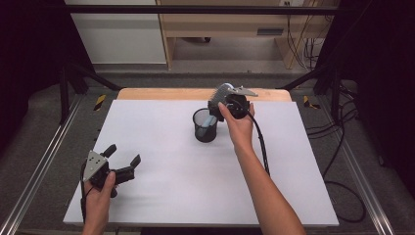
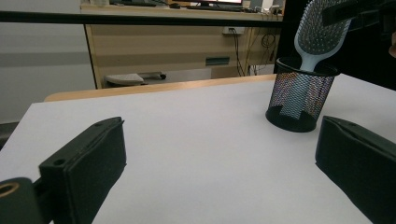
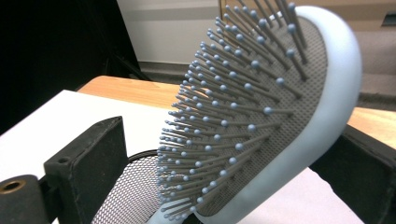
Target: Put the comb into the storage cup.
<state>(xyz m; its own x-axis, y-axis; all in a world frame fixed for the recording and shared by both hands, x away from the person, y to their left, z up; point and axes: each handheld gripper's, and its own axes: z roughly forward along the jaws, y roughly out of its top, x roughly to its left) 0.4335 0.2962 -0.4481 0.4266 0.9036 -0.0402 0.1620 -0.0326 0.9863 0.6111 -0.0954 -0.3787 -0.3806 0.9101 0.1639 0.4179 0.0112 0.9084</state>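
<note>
Right gripper (image 1: 221, 99) at the far middle of the tabletop (image 1: 161, 191), over the black mesh pen cup (image 1: 205, 125). The pale blue paddle hairbrush (image 3: 261, 116) stands handle-down in the cup, head tilted above the rim — in the right gripper view the jaws flank the head with a gap on the bristle side, so whether they pinch it I cannot tell. Step looks like seating the brush in the cup. Next calls for release and a clean lift away — without tipping the cup. Left gripper (image 1: 122, 159) rests near left, jaws spread, empty.
</note>
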